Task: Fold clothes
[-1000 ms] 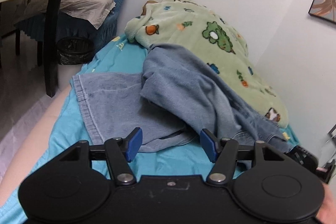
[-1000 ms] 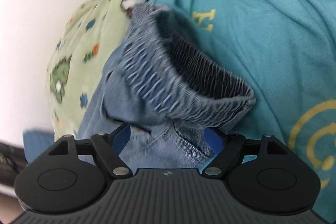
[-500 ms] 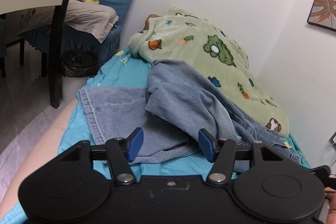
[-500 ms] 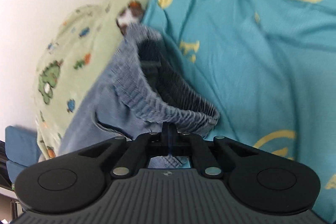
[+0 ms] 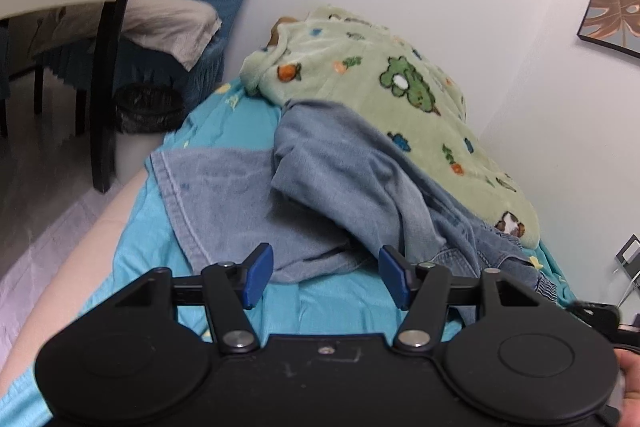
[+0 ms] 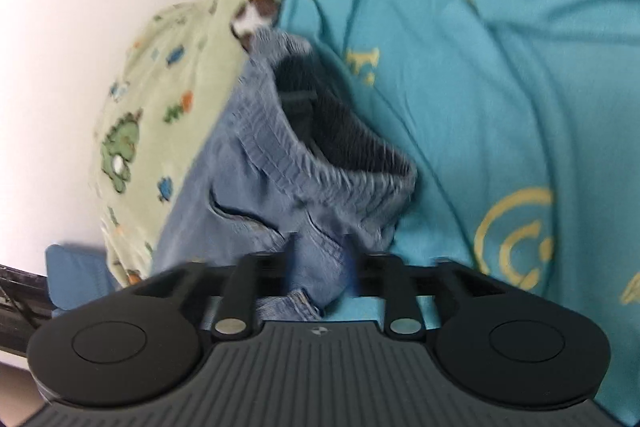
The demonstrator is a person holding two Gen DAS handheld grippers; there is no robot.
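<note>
A pair of blue denim pants (image 5: pixel 332 183) lies crumpled on the teal bedsheet (image 5: pixel 336 303), one leg spread flat to the left, the other bunched over it. My left gripper (image 5: pixel 326 275) is open and empty, just short of the near edge of the denim. In the right wrist view the elastic waistband (image 6: pixel 340 163) gapes open. My right gripper (image 6: pixel 320 267) is blurred; its fingers stand part open around a fold of denim (image 6: pixel 316 267) below the waistband.
A green cartoon-print fleece blanket (image 5: pixel 392 99) lies along the white wall behind the pants, also in the right wrist view (image 6: pixel 160 99). A blue chair with beige cloth (image 5: pixel 176 19), a dark table leg (image 5: pixel 108 87) and a black bin (image 5: pixel 148 107) stand beyond the bed's left end.
My right gripper closed on the denim near the waistband, and its fingers have since spread apart again. My left gripper stayed open and drew back slightly and higher.
</note>
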